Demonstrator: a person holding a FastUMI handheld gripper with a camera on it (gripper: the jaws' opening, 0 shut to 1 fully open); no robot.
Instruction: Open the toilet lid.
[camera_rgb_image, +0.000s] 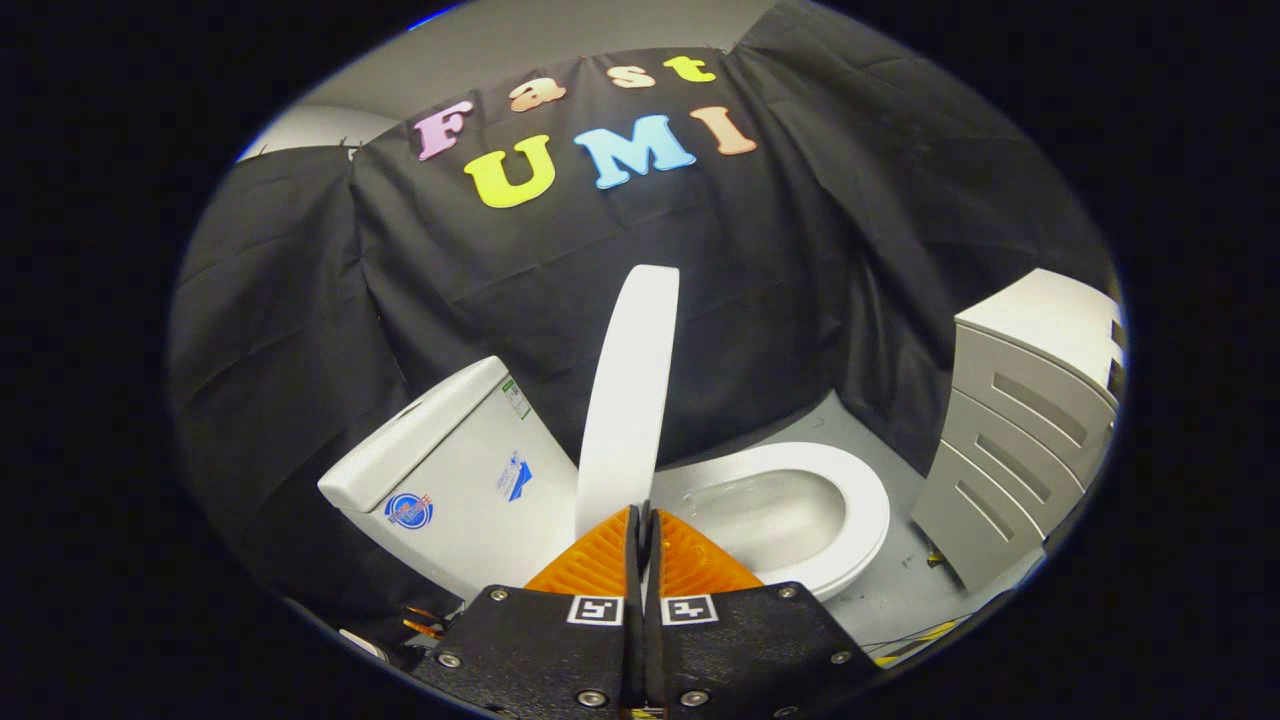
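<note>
Item 1, nearest: my gripper (643, 520). The two fingers stand almost together with only a thin slit between them, and the lower edge of the lid runs into that slit. I read them as pinched on the lid's edge, though the contact itself is hidden behind the fingertips.

Item 2: toilet lid (630, 400). White, smooth, thin, seen edge-on; it rises from between the fingers to a rounded top, standing about upright or just short of it. It sits between the tank and the bowl.

Handling note: I judge the lift nearly complete. I would keep the pinch light, carry the lid on toward the tank along its hinge arc, and let go only once it rests back; a glossy edge could slip and drop.

Item 3: seat (860, 490), white oval ring, down over the bowl, beyond the fingers on their right.

Item 4: tank (450, 470), white, with stickers, to the left of the lid.

Item 5: grey cabinet (1030, 420) with slotted fronts, well apart on the right.

Item 6, farthest: black cloth wall (300, 330).
</note>
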